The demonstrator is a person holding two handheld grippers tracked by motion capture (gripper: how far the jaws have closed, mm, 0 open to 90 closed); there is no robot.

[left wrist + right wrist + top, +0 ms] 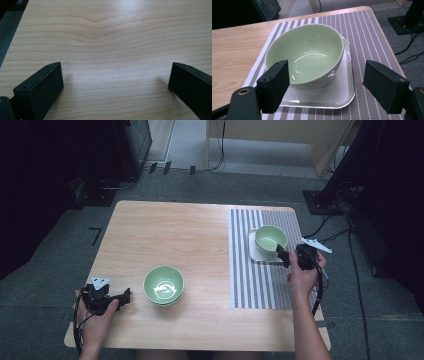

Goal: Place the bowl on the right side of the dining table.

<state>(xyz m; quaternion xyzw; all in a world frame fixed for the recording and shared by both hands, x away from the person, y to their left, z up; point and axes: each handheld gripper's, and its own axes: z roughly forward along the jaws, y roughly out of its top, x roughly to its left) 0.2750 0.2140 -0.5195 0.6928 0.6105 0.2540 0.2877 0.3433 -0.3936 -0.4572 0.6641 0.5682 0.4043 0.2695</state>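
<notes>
Bowl (307, 53) sits on plate (342, 95), far-right desk corner. Right gripper (325, 86) spread, probably just released; I back off next. Left gripper (116, 86) spread, idle.

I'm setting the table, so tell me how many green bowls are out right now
2. One pale green ceramic bowl sits on the bare wooden table near the front. The other green bowl rests on the square white plate on the striped placemat.

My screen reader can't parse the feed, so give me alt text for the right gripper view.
A green bowl sits tilted on a white square plate, which lies on a striped placemat at the wooden table's edge. The right gripper frames it from the near side, jaws open and apart from the bowl.
</notes>
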